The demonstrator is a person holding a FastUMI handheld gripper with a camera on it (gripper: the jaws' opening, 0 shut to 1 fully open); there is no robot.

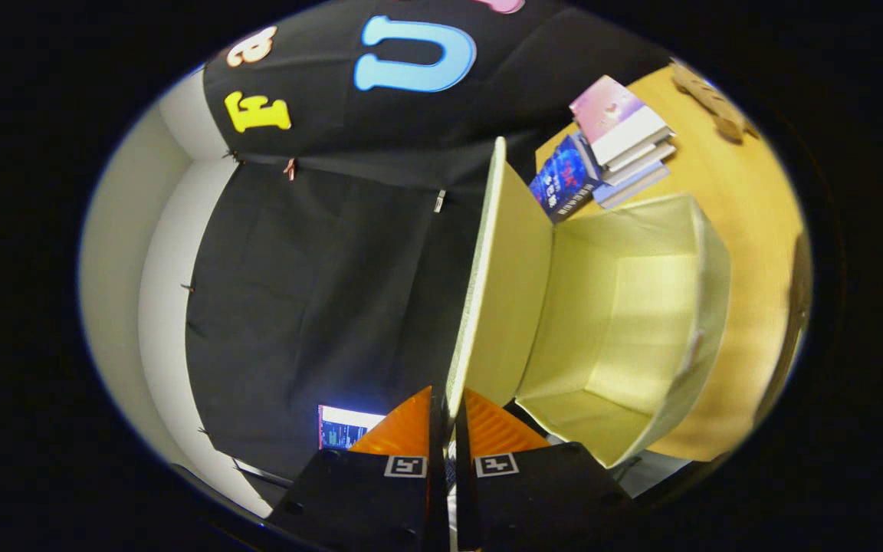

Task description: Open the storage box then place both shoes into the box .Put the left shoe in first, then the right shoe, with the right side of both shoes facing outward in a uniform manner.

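From the gripper view, the gripper (447, 418) has its two fingers drawn almost together on the free edge of the lid (499, 284) of the storage box (641, 322), the thin panel running out from between the tips and beyond them, so I take it as pinched on the lid. The whole scene is rolled sideways, so the box sits to one side of the fingers with its mouth wide open and its pale inside bare; the lid stands swung up, hinged along the box's far edge. It looks to me like a fabric-covered folding box: light, with board-stiffened walls that would flex a little and a lid that bends if pulled from one corner. My guess is that the lid wants holding near the middle of its free edge, as now, and that a box this light could slide or tip on the wooden table (748, 199) if the lid were pulled too far. The woven surface should give decent grip, not slippery. Beyond the box a stack of books (618, 146) lies on the table, near but apart from it. A lit screen (342, 429) glows low beside the fingers. The opening step looks nearly done; the shoes are yet to go in.
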